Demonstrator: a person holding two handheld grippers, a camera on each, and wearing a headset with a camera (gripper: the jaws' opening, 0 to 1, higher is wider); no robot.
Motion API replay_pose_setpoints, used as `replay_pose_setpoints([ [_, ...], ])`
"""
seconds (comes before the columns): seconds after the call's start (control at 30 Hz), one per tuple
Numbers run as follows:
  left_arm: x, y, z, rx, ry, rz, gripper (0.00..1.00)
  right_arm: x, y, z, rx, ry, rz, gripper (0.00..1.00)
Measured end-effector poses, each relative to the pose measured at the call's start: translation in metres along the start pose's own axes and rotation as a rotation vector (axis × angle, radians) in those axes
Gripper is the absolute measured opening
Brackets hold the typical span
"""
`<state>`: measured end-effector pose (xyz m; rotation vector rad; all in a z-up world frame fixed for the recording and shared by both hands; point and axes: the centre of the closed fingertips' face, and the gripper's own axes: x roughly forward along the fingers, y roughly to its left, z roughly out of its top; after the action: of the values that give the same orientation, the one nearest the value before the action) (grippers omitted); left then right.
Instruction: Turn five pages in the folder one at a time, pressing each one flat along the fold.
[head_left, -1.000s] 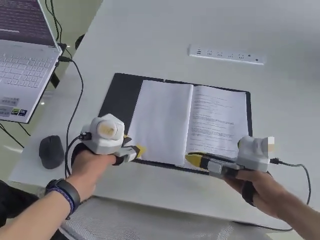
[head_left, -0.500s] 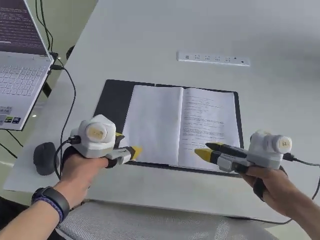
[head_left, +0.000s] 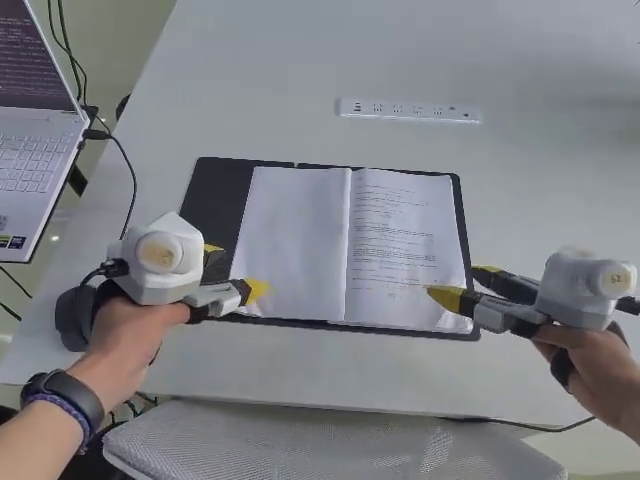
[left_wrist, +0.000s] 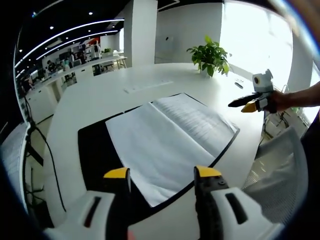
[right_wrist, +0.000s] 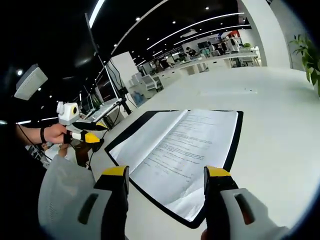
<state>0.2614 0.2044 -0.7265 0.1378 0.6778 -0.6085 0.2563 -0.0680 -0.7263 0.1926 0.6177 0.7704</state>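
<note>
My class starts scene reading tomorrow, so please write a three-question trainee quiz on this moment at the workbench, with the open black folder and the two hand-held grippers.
1. True or false: the yellow-tipped left gripper is clamped on a sheet of the open black folder.
2. Which white paper page carries printed text? A) the left-hand page B) the right-hand page C) both
3. Fill in: beyond the folder, on the white table, lies a long white ____.
Key: 1 false, its jaws stand open and hold nothing. 2 B. 3 power strip.
</note>
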Motion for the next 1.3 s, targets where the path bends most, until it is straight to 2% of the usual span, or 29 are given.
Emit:
replay_pose_setpoints([
  [0.13, -0.009, 0.002, 0.005, 0.036, -0.006, 0.009, 0.53, -0.016, -0.005, 0.006, -0.047, 0.006, -0.033, 0.62],
  [0.33, -0.016, -0.005, 0.007, 0.052, -0.010, -0.012, 0.61, -0.028, -0.012, 0.008, -0.081, 0.019, -0.062, 0.66],
  [0.63, -0.029, -0.012, 0.008, 0.021, -0.043, -0.022, 0.71, -0.039, -0.009, -0.001, -0.119, 0.056, -0.077, 0.70],
  [0.73, -0.033, -0.016, 0.006, 0.004, -0.058, -0.025, 0.74, -0.042, -0.007, -0.004, -0.116, 0.056, -0.080, 0.71],
  [0.93, -0.035, -0.024, -0.003, -0.009, -0.055, -0.033, 0.75, -0.046, -0.006, -0.011, -0.097, 0.049, -0.092, 0.73],
  [1.3, -0.033, -0.029, 0.004, -0.002, -0.064, -0.049, 0.77, -0.052, -0.008, -0.016, -0.080, 0.044, -0.108, 0.76],
])
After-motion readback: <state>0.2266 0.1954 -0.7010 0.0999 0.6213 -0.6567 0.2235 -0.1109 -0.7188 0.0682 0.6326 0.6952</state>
